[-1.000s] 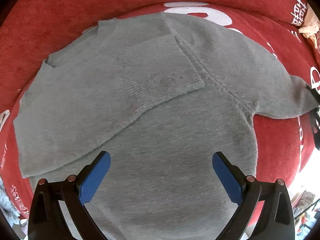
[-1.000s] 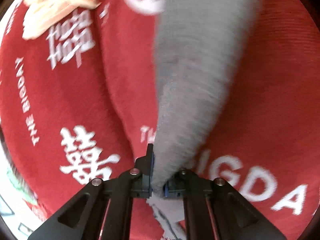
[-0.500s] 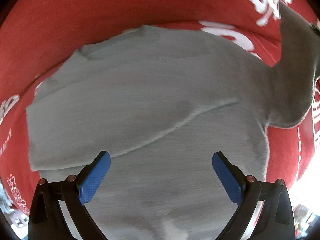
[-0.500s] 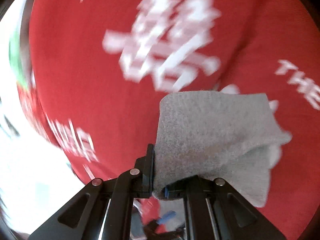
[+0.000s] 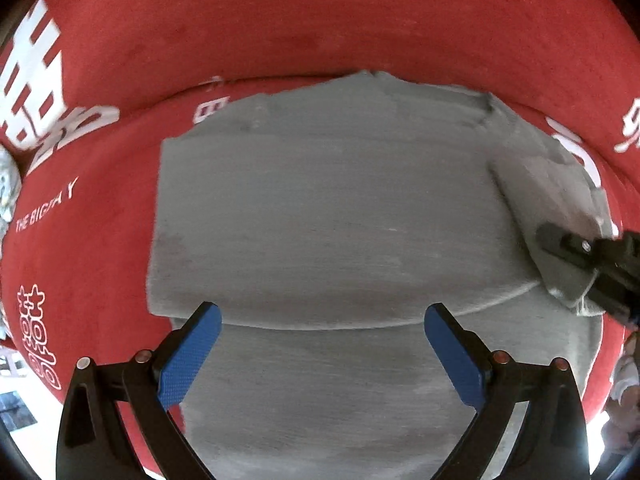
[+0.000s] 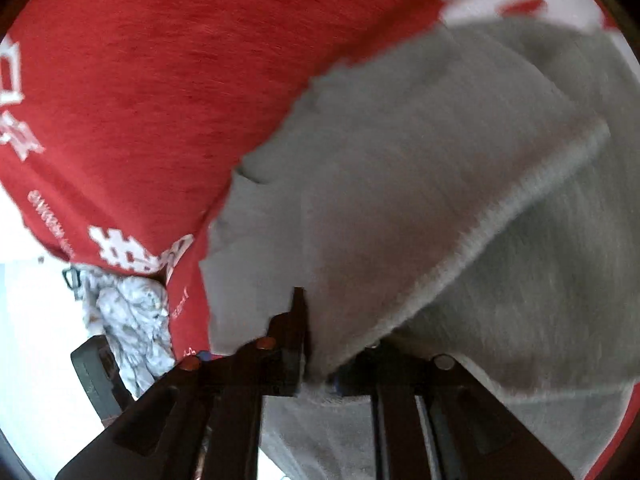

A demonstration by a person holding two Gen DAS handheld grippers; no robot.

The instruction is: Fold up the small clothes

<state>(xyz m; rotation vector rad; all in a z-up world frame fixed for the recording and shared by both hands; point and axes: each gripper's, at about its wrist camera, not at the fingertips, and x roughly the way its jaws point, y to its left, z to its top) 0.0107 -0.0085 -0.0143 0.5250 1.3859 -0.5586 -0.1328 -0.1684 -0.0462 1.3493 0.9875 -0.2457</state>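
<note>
A grey knitted sweater (image 5: 320,220) lies flat on a red cloth (image 5: 320,20) printed with white characters. One sleeve is folded across its body. My left gripper (image 5: 320,344) hangs straight above the sweater's lower part, open, with nothing between its blue pads. The other sleeve (image 5: 536,188) is drawn over the sweater's right side. My right gripper (image 5: 560,240) comes in from the right edge there. In the right wrist view the sleeve (image 6: 400,200) drapes away from my right gripper (image 6: 320,360). Its jaws are opening, and the sleeve's cuff is still caught between them.
The red cloth (image 6: 140,80) spreads around the sweater on all sides. A crumpled white garment (image 6: 132,320) lies off the cloth's edge at the lower left, beside a dark object (image 6: 96,380). A bright floor shows past the cloth's edges.
My right gripper swung the sleeve from out on the red cloth over onto the sweater's body. The left gripper slid across above the sweater, still open.
</note>
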